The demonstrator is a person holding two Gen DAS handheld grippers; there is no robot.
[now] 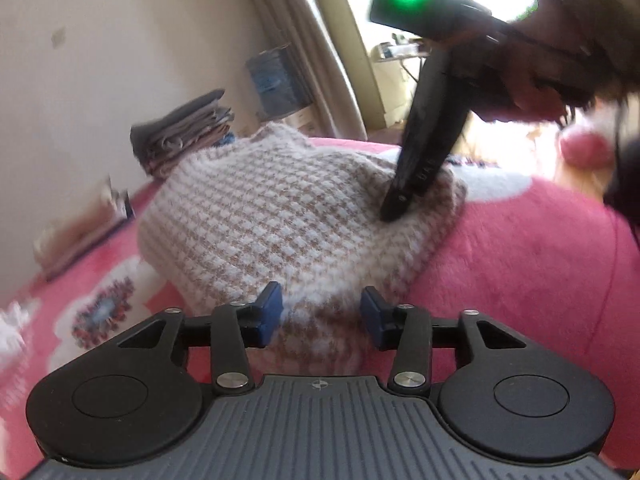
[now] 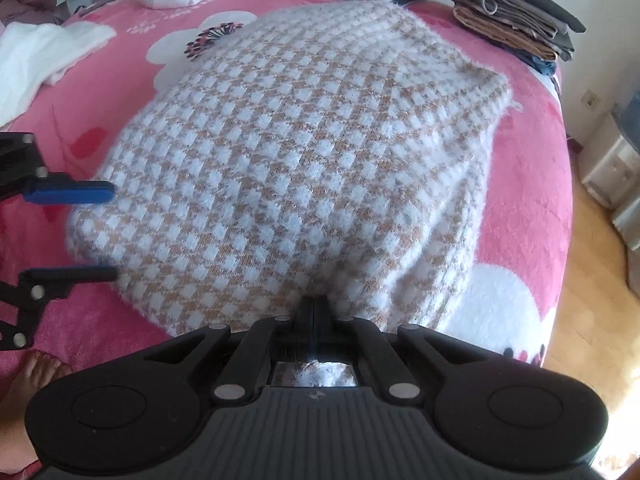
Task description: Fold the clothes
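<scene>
A: Item one, checked knit sweater (image 2: 296, 152): folded, lying mid-bed on the pink blanket (image 2: 528, 184). Where are my claws?

B: Right claw (image 2: 316, 312): jaws together, tips pressed into the sweater's near edge. Left claw (image 1: 320, 314): jaws apart, nothing clamped, straddling the sweater's side edge.

A: Other stock?

B: Folded stack (image 2: 516, 16) beyond the sweater's far corner; white cloth (image 2: 44, 56) well off its other side.

A: Risk, as I judge it: the fluffy knit slips off my left claw, or only the top layer lifts and the fold opens.
</scene>
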